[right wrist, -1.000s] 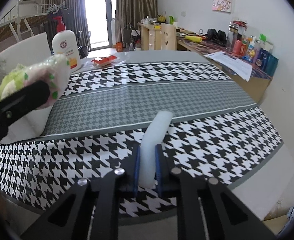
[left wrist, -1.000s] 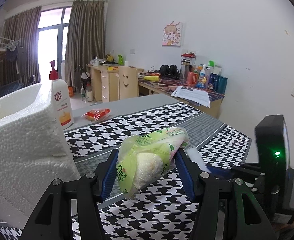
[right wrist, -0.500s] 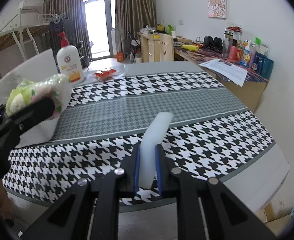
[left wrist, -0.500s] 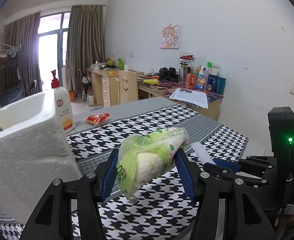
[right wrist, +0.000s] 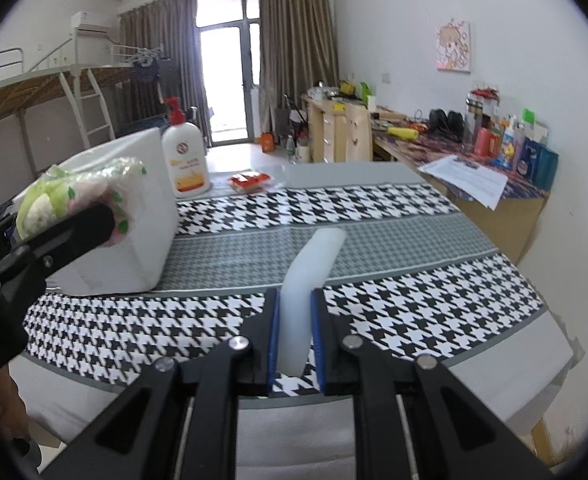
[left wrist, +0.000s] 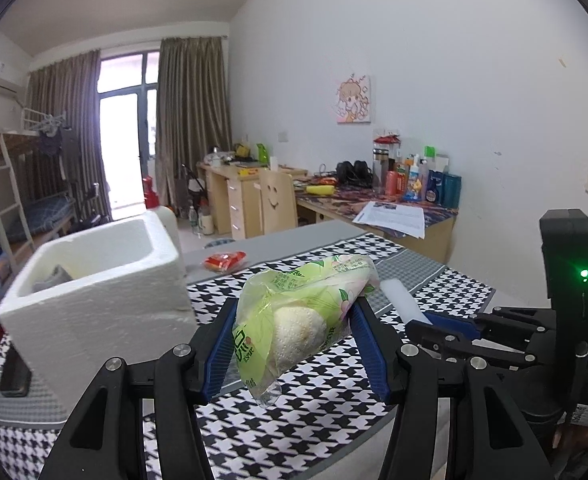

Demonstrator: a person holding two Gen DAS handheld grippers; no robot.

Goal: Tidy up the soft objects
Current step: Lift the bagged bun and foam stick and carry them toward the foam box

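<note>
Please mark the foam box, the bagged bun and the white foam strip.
foam box (left wrist: pixel 106 304), left wrist view, front wall.
bagged bun (left wrist: pixel 297 316), left wrist view, middle of the bag.
white foam strip (right wrist: pixel 309 268), right wrist view, middle of its length.

Both wrist views look forward and slightly down from close behind their fingers, across the houndstooth table (left wrist: pixel 317 412), sharing the foam box (right wrist: pixel 150 204) and far desk (left wrist: pixel 397 216).

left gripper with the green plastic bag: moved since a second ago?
Yes. The left gripper, shut on the green plastic bag, has risen: the white foam box now sits lower, its open inside visible.
</note>
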